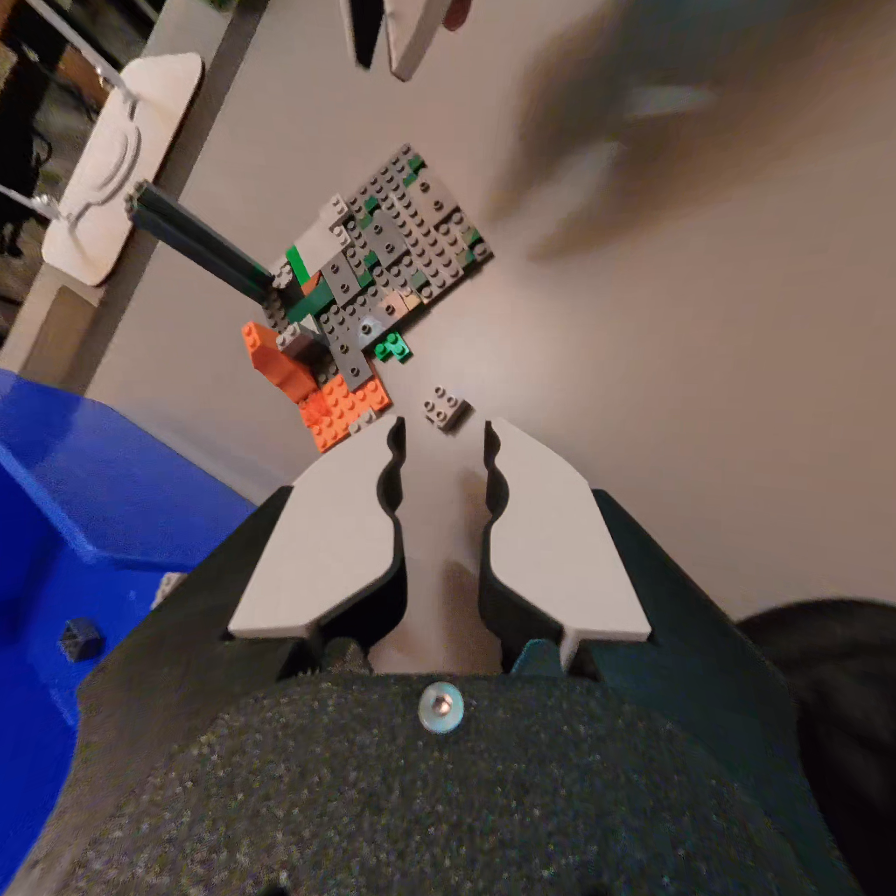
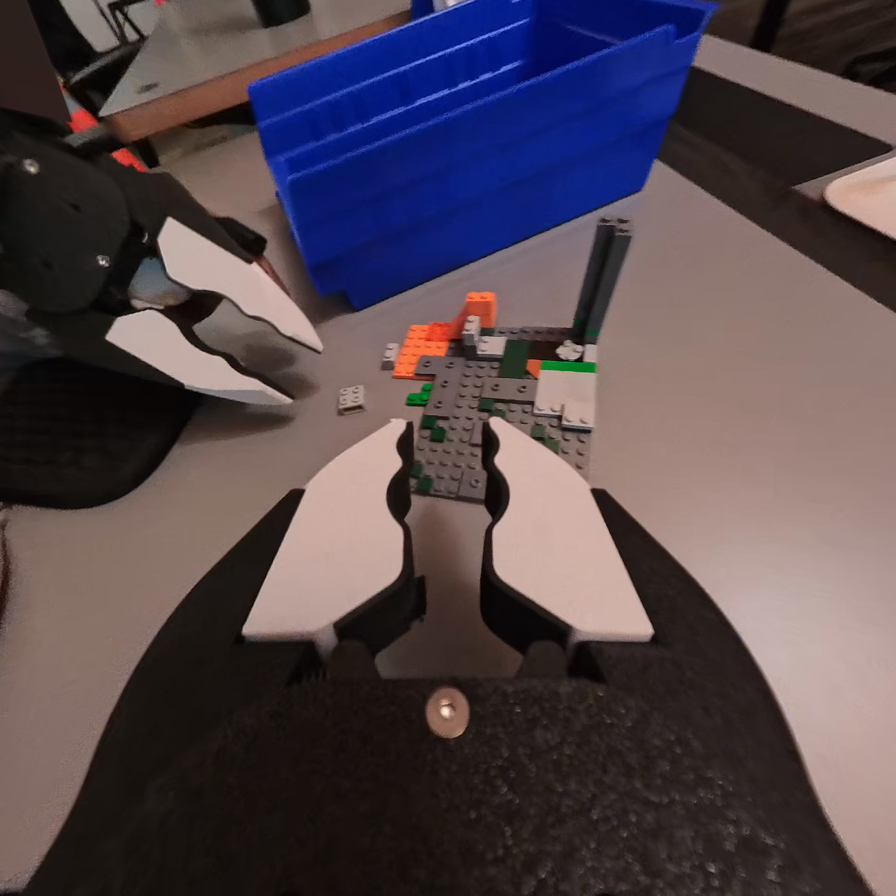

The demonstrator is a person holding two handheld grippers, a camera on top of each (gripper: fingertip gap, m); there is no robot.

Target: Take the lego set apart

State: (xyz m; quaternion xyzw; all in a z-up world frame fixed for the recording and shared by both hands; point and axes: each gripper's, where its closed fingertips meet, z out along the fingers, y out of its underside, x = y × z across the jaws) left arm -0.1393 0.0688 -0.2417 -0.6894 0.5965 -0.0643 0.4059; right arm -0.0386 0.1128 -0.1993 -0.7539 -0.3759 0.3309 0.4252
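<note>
Grey table (image 2: pixel 703 460) — lego set (image 2: pixel 489 412) just beyond right gripper's (image 2: pixel 446 426) parted jaws.

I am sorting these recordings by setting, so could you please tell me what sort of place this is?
Probably an office or lab workspace, not a home: a plain grey table, a blue plastic parts bin beside the lego set, and further tables behind.

Bare worktop (image 2: pixel 703 460) right of the lego set (image 2: pixel 489 412) gives open passage. Blue bin (image 2: pixel 460 160) walls off the far side. Dark upright column (image 2: pixel 601 276) sticks up at the set's far corner. Loose grey brick (image 2: pixel 351 400) sits between left tool (image 2: pixel 305 373) and set.
</note>
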